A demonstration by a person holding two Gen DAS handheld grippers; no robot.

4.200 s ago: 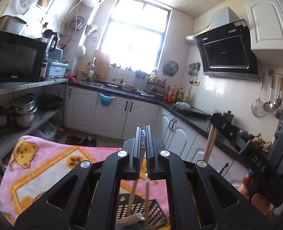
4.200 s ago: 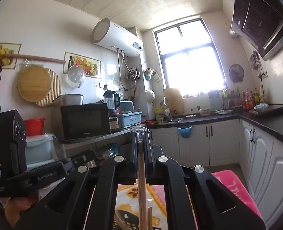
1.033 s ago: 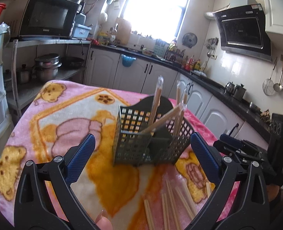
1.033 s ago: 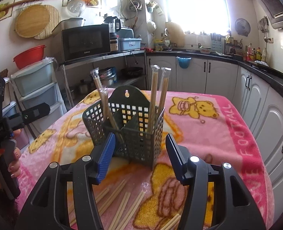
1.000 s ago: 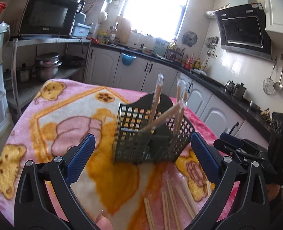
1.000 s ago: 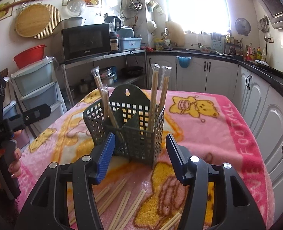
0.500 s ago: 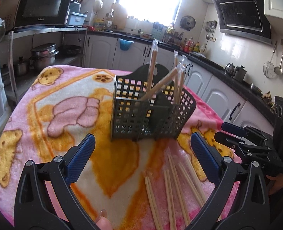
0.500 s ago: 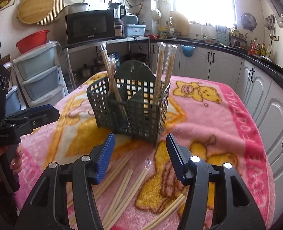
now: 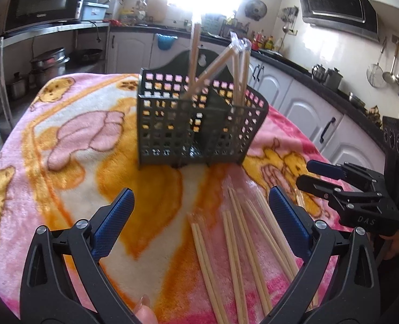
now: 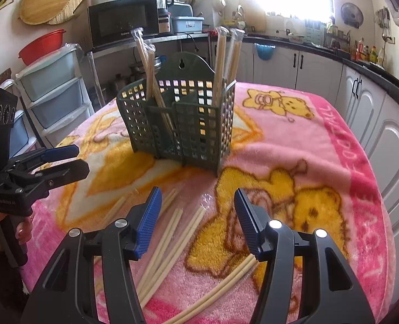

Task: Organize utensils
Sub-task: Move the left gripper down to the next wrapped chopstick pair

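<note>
A dark green plastic basket (image 9: 199,124) with square holes and inner dividers stands upright on the pink cartoon-bear blanket (image 9: 72,140) that covers the bench, and several wrapped chopsticks (image 9: 215,67) lean inside its compartments. More loose chopsticks (image 9: 239,245) lie flat on the blanket in front of the basket, roughly side by side. The left wrist view shows them fanned out between its own fingers, with the right tongs (image 9: 323,178) off to the side; the right wrist view shows a further pair (image 10: 221,289) lying apart, near its right finger, and the left tongs (image 10: 61,159) held low beside the bench. Both tongs hover just above the blanket, released, their blue-padded fingers spread wide and empty, pointing toward the basket.
</note>
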